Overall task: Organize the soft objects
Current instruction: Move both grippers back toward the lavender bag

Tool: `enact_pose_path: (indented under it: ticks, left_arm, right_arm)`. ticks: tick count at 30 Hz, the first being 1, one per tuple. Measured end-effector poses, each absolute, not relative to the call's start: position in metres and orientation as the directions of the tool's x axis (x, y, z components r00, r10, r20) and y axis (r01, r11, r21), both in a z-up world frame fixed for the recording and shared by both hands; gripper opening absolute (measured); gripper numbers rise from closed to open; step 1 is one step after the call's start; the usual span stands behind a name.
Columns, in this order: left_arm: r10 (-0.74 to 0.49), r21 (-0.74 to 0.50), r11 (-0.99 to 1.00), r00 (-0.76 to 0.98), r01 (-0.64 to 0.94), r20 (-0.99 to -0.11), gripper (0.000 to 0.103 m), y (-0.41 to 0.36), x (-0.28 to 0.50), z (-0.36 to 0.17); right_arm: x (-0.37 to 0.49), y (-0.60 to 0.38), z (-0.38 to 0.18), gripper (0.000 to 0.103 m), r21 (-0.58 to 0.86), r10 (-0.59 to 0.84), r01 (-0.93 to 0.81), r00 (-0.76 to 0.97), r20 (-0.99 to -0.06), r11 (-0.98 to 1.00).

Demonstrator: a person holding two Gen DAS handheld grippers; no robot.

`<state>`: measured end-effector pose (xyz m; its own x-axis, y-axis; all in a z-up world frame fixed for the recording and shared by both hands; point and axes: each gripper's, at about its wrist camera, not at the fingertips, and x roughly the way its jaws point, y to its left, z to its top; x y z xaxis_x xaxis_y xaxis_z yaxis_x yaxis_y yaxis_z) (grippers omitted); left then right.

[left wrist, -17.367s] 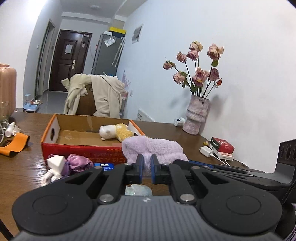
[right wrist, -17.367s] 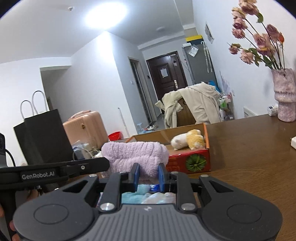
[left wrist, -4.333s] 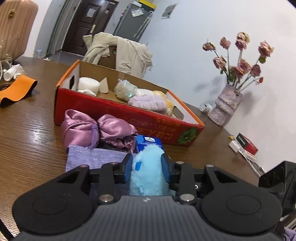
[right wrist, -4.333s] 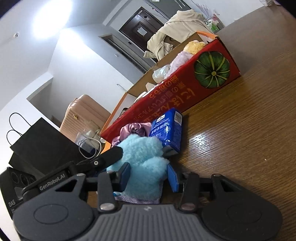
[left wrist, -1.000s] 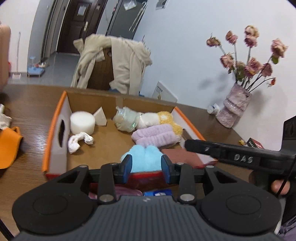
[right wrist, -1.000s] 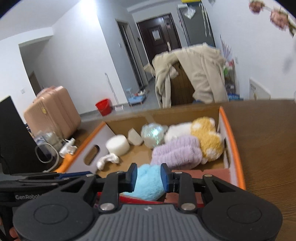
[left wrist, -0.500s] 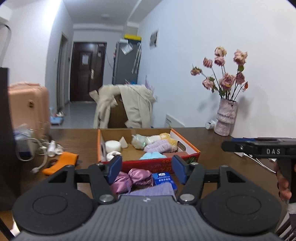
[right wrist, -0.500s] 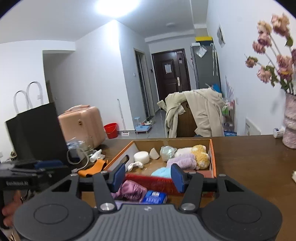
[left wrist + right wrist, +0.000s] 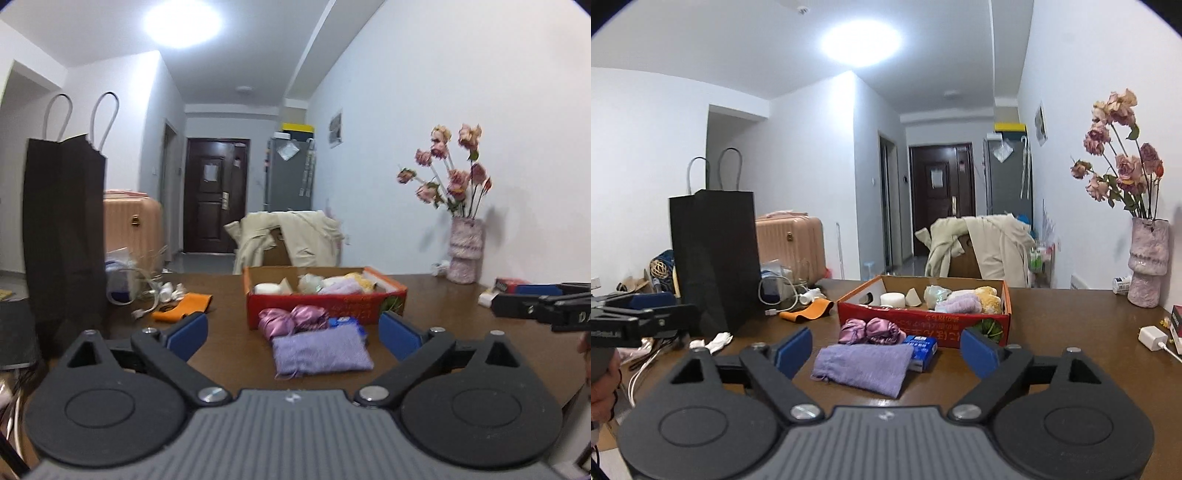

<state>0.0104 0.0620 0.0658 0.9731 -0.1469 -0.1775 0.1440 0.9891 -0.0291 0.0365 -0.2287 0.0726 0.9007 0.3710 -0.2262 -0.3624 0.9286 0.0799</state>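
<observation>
Left gripper (image 9: pixel 293 334): jaws wide and opening, blue pads apart, nothing between them, touching nothing.
Right gripper (image 9: pixel 886 350): jaws wide and opening, blue pads apart, gripping nothing.
Lilac pouch (image 9: pixel 320 350): flat, woven-looking cloth, lying on the wooden table (image 9: pixel 443 325) near both grippers, just short of the box.
Satin bundle (image 9: pixel 293 319): shiny pink-purple, gathered into folds, against the near wall of the box, touching the far edge of the pouch.
Blue packet (image 9: pixel 921 348): glossy, rectangular, right of the pouch, partly under it.
Cardboard box (image 9: pixel 923 326): red printed outside, open top, mid-table, beyond the pouch.
Inside box: white round sponge (image 9: pixel 892 298), pale wedge, crinkly clear bag, fuzzy lilac roll (image 9: pixel 957 304), yellow plush (image 9: pixel 989 300).
Far right: ribbed pink vase (image 9: pixel 1148 271) of dried roses.
Far left: black paper bag (image 9: pixel 714 258), upright.
</observation>
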Motion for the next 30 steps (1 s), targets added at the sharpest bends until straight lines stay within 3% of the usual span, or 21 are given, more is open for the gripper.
enact_pose_path:
  ticks: [6,15,30]
  left_arm:
    - [-0.154,-0.004,0.987,0.943,0.160,-0.297,0.101,0.053,0.006,0.024]
    - [-0.107,-0.045,0.994,0.930,0.097,-0.351,0.103,0.067,0.019,0.004]
    - [-0.075,-0.103,0.994,0.894,0.032,-0.441,0.103,0.070,0.104,-0.011]
  right_arm:
    - [0.031,-0.230,0.024,0.088,0.140,0.297,-0.265,0.896,-0.331,0.954]
    - [0.039,-0.228,0.001,0.089,0.148,0.263,-0.223,0.894,-0.363,0.963]
    - [0.117,-0.204,-0.009,0.088,0.184,0.281,-0.222,0.864,-0.418,0.958]
